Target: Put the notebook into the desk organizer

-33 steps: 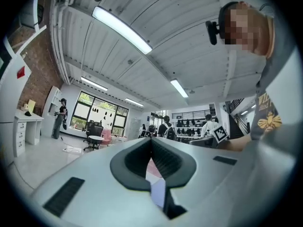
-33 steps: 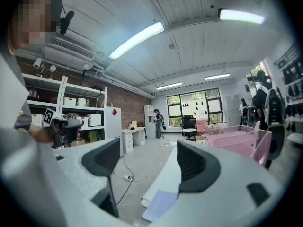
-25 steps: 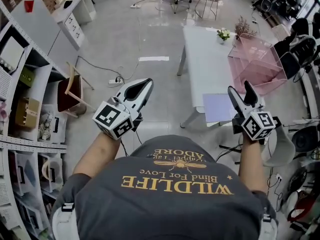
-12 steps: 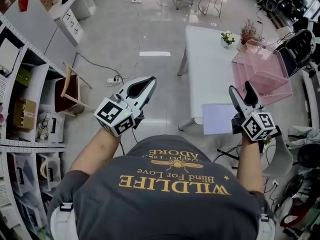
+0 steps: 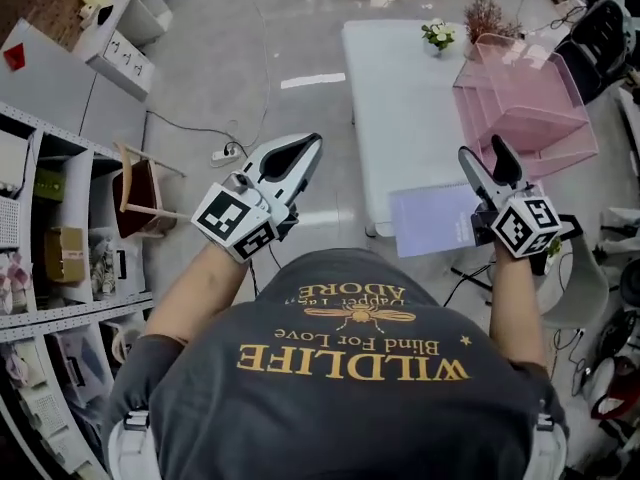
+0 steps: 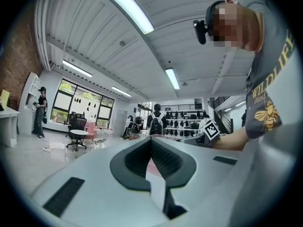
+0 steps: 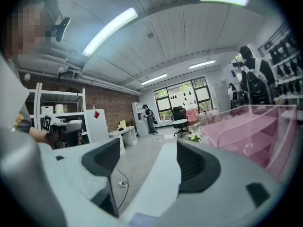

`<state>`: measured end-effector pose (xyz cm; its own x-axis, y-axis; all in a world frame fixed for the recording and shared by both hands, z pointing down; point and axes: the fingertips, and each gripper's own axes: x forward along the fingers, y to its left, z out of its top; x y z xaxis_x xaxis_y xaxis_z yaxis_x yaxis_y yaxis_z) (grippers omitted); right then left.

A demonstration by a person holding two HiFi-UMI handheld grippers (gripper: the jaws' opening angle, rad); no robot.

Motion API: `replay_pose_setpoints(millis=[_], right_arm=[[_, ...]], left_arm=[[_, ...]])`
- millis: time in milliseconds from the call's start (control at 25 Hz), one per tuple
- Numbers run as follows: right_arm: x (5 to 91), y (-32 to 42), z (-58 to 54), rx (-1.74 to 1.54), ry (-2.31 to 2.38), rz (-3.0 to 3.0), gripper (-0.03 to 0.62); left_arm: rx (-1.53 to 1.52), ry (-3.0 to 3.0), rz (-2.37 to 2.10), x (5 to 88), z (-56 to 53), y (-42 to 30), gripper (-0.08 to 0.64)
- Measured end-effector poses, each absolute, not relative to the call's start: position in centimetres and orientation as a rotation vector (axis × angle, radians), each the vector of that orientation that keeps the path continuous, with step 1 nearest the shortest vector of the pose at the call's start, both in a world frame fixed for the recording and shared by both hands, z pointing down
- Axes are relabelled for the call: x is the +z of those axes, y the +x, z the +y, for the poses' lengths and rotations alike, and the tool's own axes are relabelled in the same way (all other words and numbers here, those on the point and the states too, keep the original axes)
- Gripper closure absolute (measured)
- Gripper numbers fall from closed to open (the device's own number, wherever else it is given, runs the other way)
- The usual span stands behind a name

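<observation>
The lavender notebook [image 5: 432, 220] lies flat at the near end of the white table [image 5: 395, 88]; its corner shows low in the right gripper view [image 7: 141, 219]. The pink see-through desk organizer [image 5: 520, 98] stands on the table's right side, and fills the right of the right gripper view [image 7: 253, 126]. My right gripper [image 5: 484, 154] hovers open just right of the notebook, with nothing between its jaws [image 7: 147, 150]. My left gripper [image 5: 310, 146] is shut and empty, held over the floor left of the table [image 6: 151, 143].
A small pot of flowers [image 5: 437, 34] and a dried bouquet [image 5: 485, 13] stand at the table's far end. Shelving [image 5: 50, 218] and a wooden chair [image 5: 140, 183] line the left. Cables and a power strip [image 5: 225, 153] lie on the floor.
The view has closed in on the table, so the notebook and organizer sit nearer. The right gripper now hangs beside the notebook's right edge. Both grippers keep their states.
</observation>
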<state>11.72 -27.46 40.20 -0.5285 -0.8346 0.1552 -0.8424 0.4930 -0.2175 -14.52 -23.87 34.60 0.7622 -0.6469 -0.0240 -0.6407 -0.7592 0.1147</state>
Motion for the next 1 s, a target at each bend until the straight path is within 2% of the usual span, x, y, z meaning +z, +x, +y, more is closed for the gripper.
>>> replay_pose_setpoints(millis=[200,560,1000], right_arm=[[43.9,15.7,-25.3,0.632,1.714,-2.565,0.233],[57.1,22.5,-16.7,1.071,1.994,-2.184,0.233],[73.8,23.0,-12.1,1.680,2.018,-1.884,0.233]], left_arm=[[-0.043,2.879,-0.810,37.7,-25.5,-10.5,0.558],[0.056,2.916,-0.472,42.8,-25.8,-2.7,0.558],[0.211,2.898,-0.350,46.1,-24.1,1.4,0.558]])
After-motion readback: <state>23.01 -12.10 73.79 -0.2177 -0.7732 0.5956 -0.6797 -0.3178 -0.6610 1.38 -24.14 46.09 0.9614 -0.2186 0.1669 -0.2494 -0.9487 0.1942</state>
